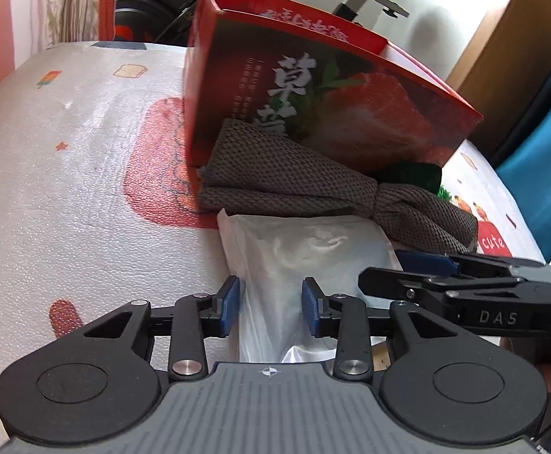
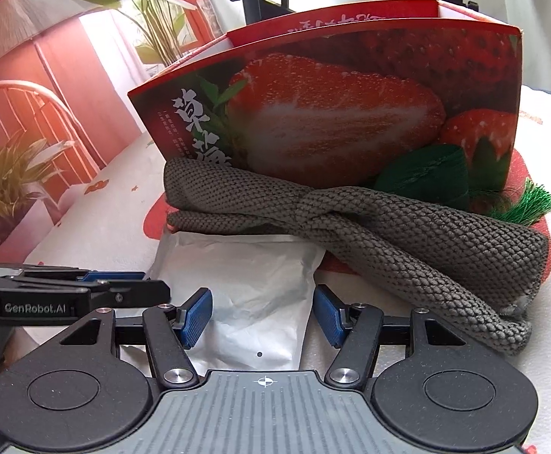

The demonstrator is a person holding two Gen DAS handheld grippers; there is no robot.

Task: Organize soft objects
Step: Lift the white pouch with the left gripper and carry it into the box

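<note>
Both wrist cams low, close, angled down; share strawberry box (image 1: 313, 87) & pouch (image 2: 245, 295).

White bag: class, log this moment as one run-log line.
white bag on table | left tool open astride it | right tool open astride it | not gripped

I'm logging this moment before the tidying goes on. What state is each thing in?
Red strawberry box: upright, top open.
Grey knitted cloth: bunched, lying against the box front.
White plastic bag: flat on the table, crumpled.
Green tasselled item: partly hidden behind the cloth.
Left gripper: open, fingers astride the bag.
Right gripper: open, over the bag.
</note>
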